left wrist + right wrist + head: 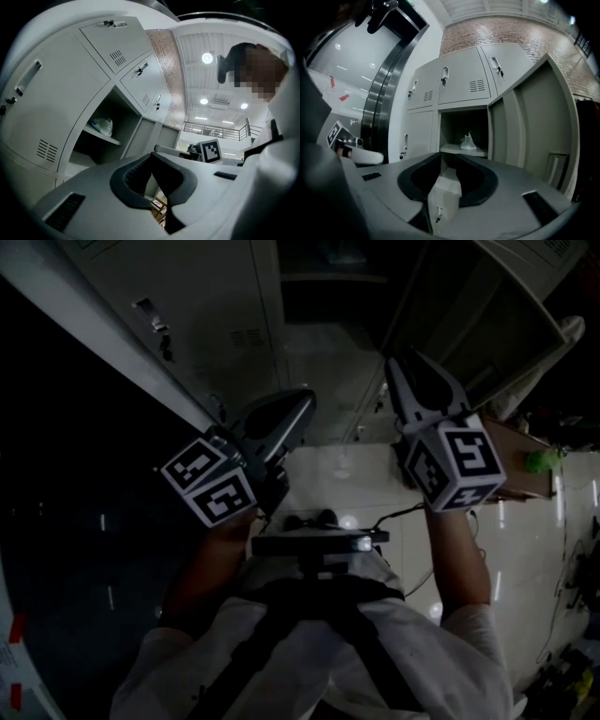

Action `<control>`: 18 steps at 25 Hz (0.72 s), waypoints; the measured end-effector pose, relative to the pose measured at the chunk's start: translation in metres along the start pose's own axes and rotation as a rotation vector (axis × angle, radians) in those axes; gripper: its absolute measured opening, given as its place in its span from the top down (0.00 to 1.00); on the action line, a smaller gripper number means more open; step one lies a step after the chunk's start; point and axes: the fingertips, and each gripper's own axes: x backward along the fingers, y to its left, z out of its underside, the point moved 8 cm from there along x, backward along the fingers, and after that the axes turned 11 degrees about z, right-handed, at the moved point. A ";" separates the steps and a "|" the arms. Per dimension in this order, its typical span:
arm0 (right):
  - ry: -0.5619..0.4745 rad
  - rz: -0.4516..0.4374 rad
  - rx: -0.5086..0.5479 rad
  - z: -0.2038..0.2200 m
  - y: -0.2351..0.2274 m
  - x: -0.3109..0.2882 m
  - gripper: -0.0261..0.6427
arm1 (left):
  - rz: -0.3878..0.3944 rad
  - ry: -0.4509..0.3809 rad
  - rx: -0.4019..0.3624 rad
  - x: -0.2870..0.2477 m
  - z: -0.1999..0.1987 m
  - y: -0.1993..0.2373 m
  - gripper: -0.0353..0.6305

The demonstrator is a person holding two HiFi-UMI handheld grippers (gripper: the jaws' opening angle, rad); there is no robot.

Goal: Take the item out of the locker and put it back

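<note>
A person [309, 662] in a white top is holding two hand-held grippers up toward a bank of grey lockers [461, 77]. One compartment is standing open, its door [534, 117] swung out at 3 o'clock of the opening. The item [468, 141], a small pale bundle, is lying on the shelf [457, 150] inside that compartment, well apart from both tools. In the right gripper view it is sitting at about 1 o'clock above the jaws; in the left gripper view it is showing at 10 o'clock. The right hand-held gripper [420, 381] is pointing at the locker with its jaws parted and nothing between them. The left hand-held gripper [281, 418] is hanging at 9 o'clock of the right one, its jaws drawn together at the tips and carrying nothing.
</note>
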 end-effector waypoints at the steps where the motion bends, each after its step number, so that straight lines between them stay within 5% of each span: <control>1: 0.010 0.000 -0.006 0.005 0.000 0.005 0.82 | -0.004 -0.006 0.007 0.004 0.002 -0.002 0.95; 18: 0.120 0.017 -0.112 0.060 0.005 0.051 0.82 | -0.039 0.003 0.062 0.039 0.034 -0.018 0.95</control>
